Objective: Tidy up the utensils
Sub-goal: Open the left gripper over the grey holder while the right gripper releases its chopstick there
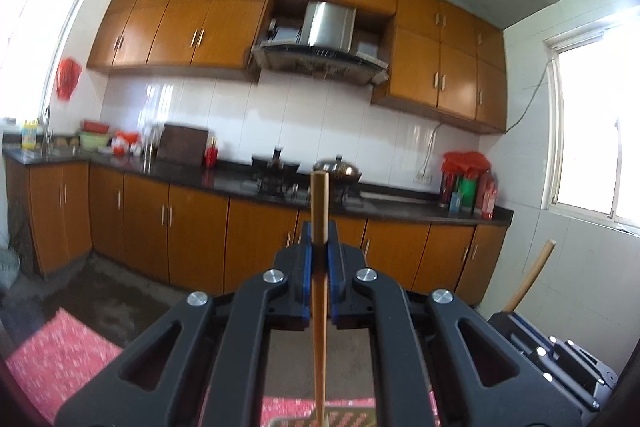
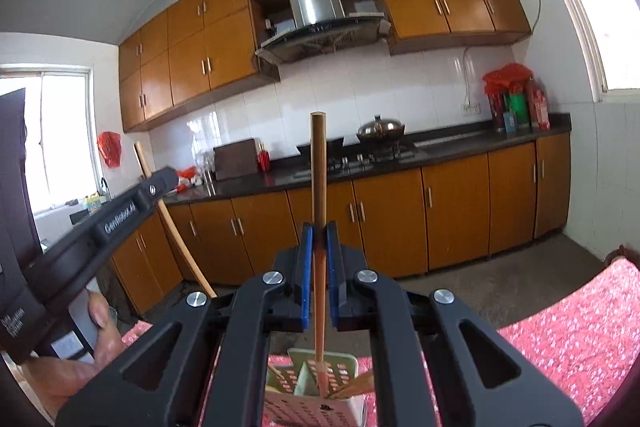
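Note:
My left gripper (image 1: 320, 241) is shut on a wooden chopstick (image 1: 319, 199) that stands upright between the blue pads. My right gripper (image 2: 319, 241) is shut on a second wooden chopstick (image 2: 318, 167), also upright. Its lower end reaches down into a pale green perforated utensil holder (image 2: 316, 393), which has other chopsticks leaning in it. The left gripper (image 2: 154, 189) shows at the left of the right wrist view, held by a hand (image 2: 100, 339), with its chopstick (image 2: 176, 231) slanting down. The right gripper (image 1: 556, 355) sits at the lower right of the left wrist view.
A red patterned cloth (image 2: 580, 323) covers the table under the holder. Across the floor runs a dark kitchen counter (image 2: 440, 151) with a stove, a lidded wok (image 2: 380, 129), a brown box and red bottles. Orange cabinets stand above and below it, and windows are on both sides.

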Demonstrator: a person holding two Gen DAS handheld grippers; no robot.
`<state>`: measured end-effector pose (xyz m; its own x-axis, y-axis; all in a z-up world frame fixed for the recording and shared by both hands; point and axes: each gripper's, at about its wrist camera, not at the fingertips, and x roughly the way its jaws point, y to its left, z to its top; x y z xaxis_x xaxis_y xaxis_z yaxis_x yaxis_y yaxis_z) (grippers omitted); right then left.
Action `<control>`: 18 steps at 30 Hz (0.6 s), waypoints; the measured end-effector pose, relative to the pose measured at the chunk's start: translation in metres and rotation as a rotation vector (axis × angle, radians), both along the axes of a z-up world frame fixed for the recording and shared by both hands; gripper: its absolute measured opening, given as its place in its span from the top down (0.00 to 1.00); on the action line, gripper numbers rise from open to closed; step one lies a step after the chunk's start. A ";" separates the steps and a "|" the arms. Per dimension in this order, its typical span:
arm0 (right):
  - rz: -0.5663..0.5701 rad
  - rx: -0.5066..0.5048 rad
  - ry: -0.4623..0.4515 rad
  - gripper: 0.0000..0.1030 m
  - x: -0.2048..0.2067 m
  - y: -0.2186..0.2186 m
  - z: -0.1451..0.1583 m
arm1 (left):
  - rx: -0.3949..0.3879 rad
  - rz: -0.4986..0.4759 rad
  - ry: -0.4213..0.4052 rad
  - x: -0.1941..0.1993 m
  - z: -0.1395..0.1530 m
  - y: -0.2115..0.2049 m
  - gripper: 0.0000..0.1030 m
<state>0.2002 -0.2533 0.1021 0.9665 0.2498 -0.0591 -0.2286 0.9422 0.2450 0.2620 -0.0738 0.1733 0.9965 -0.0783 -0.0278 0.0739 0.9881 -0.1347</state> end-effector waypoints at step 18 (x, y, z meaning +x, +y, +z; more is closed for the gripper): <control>0.001 -0.005 0.049 0.66 -0.003 0.003 -0.012 | -0.026 0.041 0.061 -0.004 -0.034 0.034 0.59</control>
<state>0.1975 -0.2505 0.0898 0.9621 0.2506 -0.1077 -0.2175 0.9432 0.2513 0.2582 -0.0401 0.1393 0.9954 -0.0388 -0.0873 0.0242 0.9863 -0.1631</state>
